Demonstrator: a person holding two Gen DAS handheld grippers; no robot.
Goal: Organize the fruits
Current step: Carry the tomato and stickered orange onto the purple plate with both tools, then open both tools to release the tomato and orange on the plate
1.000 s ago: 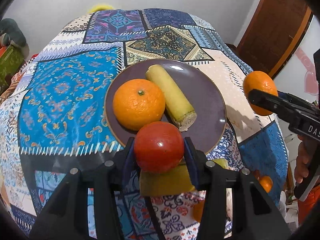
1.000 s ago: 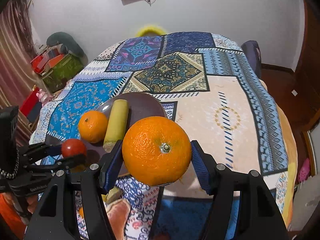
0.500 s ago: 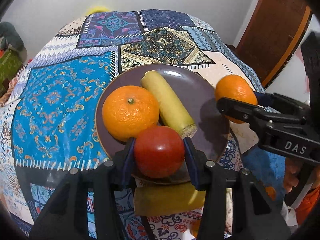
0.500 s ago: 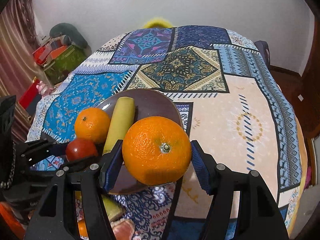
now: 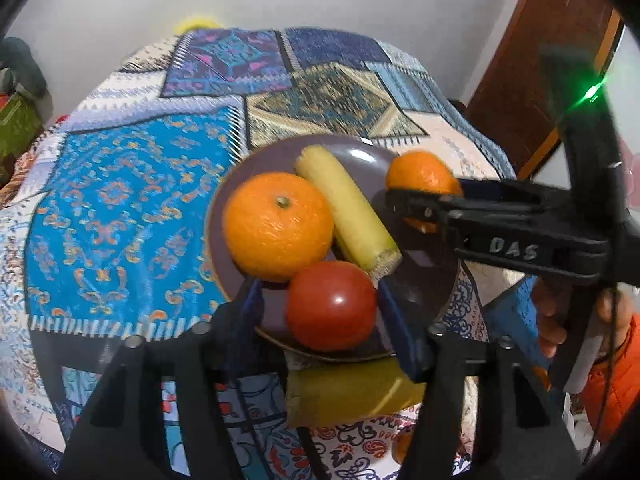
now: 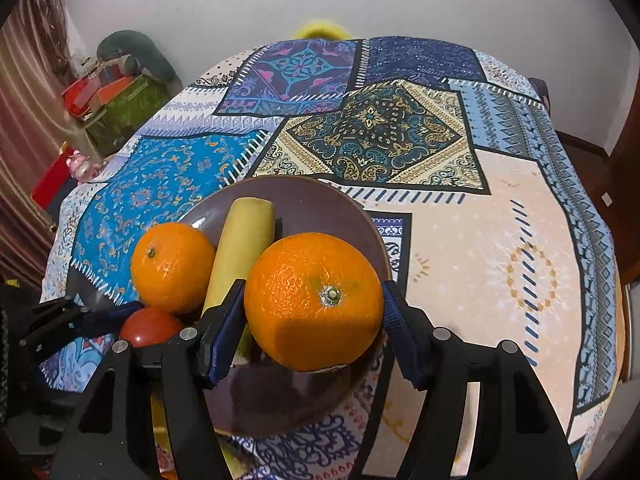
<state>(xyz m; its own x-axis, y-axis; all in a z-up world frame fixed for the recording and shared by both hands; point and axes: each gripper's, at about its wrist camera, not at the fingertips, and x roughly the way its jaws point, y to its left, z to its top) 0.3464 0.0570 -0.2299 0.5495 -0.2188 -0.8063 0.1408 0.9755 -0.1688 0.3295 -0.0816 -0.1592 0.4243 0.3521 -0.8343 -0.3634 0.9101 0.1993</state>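
Left tongs (image 5: 320, 312) spread around a tomato (image 5: 331, 306) as right tongs (image 6: 314, 320) gripped an orange (image 6: 314, 300) over a purple plate (image 6: 320, 200).

The left tongs' blue pads stood slightly off the tomato's sides, the fruit sitting at the plate's near edge; whether it rested fully on the plate was unclear. The right tongs were closed on the orange above the plate's right half. A second orange (image 5: 278, 226) and a banana piece (image 5: 348, 214) lay on the plate, set on a patterned cloth (image 6: 500, 220) covering the bench. Another banana piece (image 5: 352, 392) lay below the plate's edge.
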